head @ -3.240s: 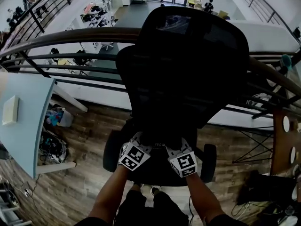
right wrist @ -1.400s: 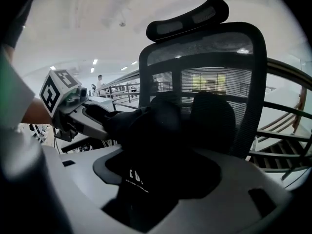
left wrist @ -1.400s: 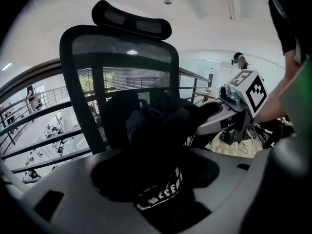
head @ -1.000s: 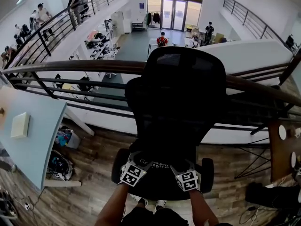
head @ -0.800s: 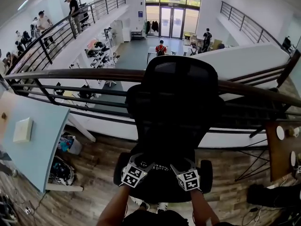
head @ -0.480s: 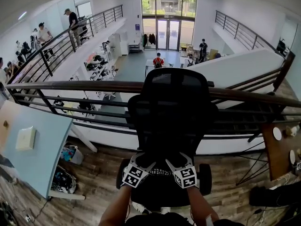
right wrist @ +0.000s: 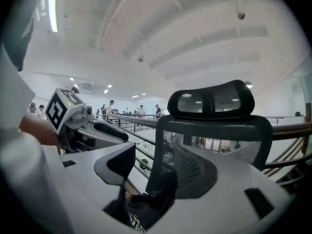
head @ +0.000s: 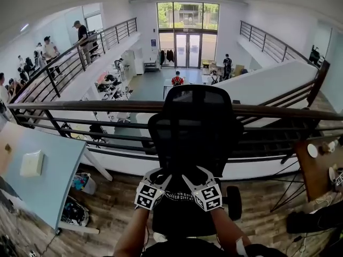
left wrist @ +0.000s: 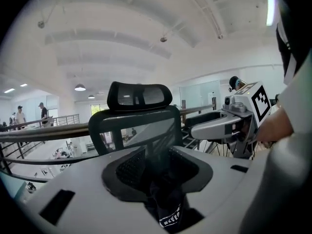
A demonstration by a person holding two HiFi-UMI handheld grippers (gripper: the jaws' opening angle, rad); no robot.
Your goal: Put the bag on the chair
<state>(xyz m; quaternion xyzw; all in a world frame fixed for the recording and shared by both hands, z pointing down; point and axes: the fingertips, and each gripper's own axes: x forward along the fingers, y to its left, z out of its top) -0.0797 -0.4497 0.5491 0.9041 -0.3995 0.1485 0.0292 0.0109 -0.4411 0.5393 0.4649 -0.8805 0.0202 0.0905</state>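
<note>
Bag (head: 184,198) lies on black mesh chair (head: 193,133) seat, by the railing (head: 80,107)

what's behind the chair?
A dark railing runs behind the chair; beyond it, the lower floor with desks and people. The chair covers the railing's middle stretch.

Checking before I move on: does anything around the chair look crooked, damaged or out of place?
Nothing stands out. The black bag seems to sit on the chair, against its backrest; the chair stands upright with its back to the railing.
</note>
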